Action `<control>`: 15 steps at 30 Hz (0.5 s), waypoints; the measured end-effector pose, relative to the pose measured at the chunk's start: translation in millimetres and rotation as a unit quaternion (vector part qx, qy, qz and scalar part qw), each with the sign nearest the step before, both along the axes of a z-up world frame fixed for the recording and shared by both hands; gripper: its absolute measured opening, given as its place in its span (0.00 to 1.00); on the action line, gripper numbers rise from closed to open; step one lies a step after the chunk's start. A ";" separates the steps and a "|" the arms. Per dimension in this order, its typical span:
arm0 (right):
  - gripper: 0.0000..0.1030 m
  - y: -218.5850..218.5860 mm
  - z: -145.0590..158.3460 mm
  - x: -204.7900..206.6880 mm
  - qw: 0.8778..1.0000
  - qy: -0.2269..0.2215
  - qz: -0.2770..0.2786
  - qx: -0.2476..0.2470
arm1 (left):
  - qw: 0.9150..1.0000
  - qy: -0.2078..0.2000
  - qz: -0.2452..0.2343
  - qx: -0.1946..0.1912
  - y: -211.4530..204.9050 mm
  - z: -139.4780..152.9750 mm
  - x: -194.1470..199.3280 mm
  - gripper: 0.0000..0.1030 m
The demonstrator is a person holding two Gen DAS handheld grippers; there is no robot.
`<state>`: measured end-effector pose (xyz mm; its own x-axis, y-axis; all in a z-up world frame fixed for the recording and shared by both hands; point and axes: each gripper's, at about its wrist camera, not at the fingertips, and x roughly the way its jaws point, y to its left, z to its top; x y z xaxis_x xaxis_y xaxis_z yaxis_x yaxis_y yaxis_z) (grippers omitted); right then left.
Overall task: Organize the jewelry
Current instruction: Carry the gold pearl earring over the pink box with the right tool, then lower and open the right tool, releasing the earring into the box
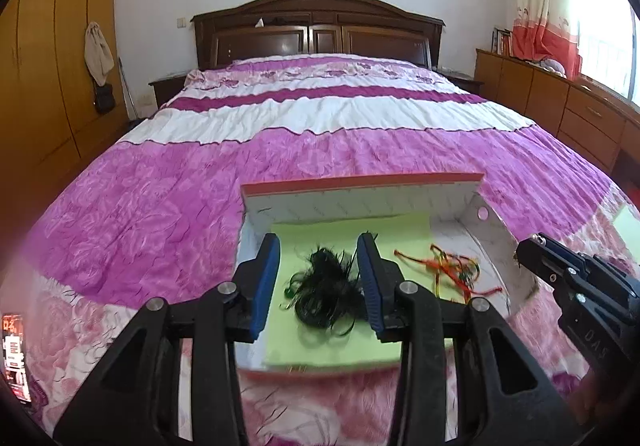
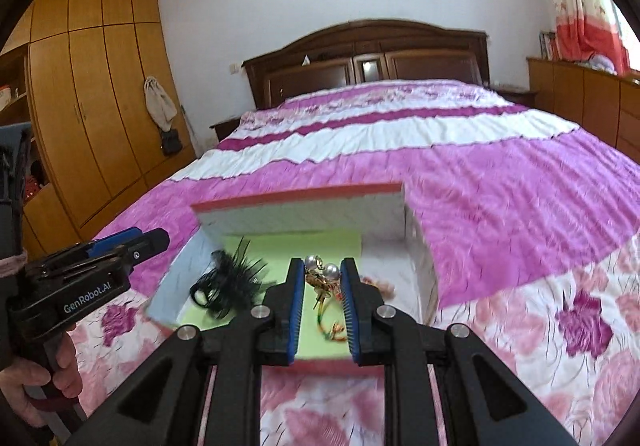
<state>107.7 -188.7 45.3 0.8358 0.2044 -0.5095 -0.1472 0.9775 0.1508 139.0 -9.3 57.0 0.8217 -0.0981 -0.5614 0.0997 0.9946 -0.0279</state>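
Observation:
An open white box (image 1: 492, 234) with a red rim lies on the bed, its lid (image 2: 300, 202) propped up at the back. A green sheet (image 1: 320, 234) lines it. On the sheet lie a black feathery hair piece (image 1: 324, 294) (image 2: 228, 286) and a tangle of red, yellow and green cords (image 1: 448, 270). My left gripper (image 1: 320, 278) (image 2: 158, 238) hovers above the box's left side, open, with nothing between its pads. My right gripper (image 2: 320, 286) (image 1: 520, 252) is shut on a gold piece with two pearls (image 2: 320, 270), lifted above the cords.
The box sits near the foot of a bed with a pink, purple and white cover (image 1: 320, 150). A dark wooden headboard (image 1: 316, 30) is at the far end. Wardrobes (image 2: 92, 106) line the left, low cabinets (image 1: 560, 106) the right. A hand (image 2: 40, 378) grips the left gripper's handle.

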 end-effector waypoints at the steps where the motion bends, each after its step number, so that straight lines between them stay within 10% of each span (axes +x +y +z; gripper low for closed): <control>1: 0.20 0.0 -1.4 2.6 1.000 -0.003 -0.001 -0.002 | 1.000 -0.004 0.001 -0.001 -2.4 -3.3 3.1 0.31; 15: 0.20 -3.9 -46.0 44.8 0.999 0.043 -0.011 -0.019 | 1.000 0.023 0.004 -0.004 -19.4 -43.0 26.7 0.31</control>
